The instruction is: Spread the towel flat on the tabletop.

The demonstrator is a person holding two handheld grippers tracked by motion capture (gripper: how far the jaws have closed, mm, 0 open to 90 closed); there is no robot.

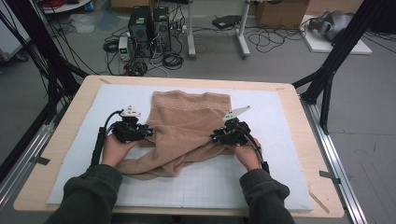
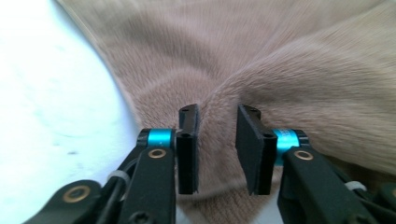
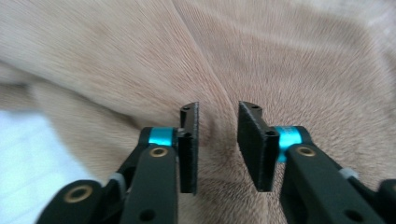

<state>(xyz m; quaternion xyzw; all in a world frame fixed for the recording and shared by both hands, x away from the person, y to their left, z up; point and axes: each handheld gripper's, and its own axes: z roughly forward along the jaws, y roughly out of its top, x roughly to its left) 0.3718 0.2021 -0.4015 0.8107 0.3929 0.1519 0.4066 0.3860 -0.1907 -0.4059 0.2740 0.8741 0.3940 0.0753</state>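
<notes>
The left tool [image 2: 217,140] and the right tool [image 3: 217,140] both stand with jaws apart, a raised fold of the soft, tan, fleecy towel [image 1: 187,126] between the pads, seemingly unpinched. The towel lies mid-worktop, bunched toward the near edge of the white gridded mat [image 1: 280,135]. Light and limp, it is best gripped at its folded edges.

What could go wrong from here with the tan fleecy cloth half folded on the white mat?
1. Both the left gripper and the right gripper have their jaws parted over the tan fleecy cloth, so it is probably free and could slump.
2. The near edge of the cloth lies bunched and twisted, so a fold may set crooked.
3. A ridge of cloth rises between the left jaws; closing might pinch just one layer.
</notes>
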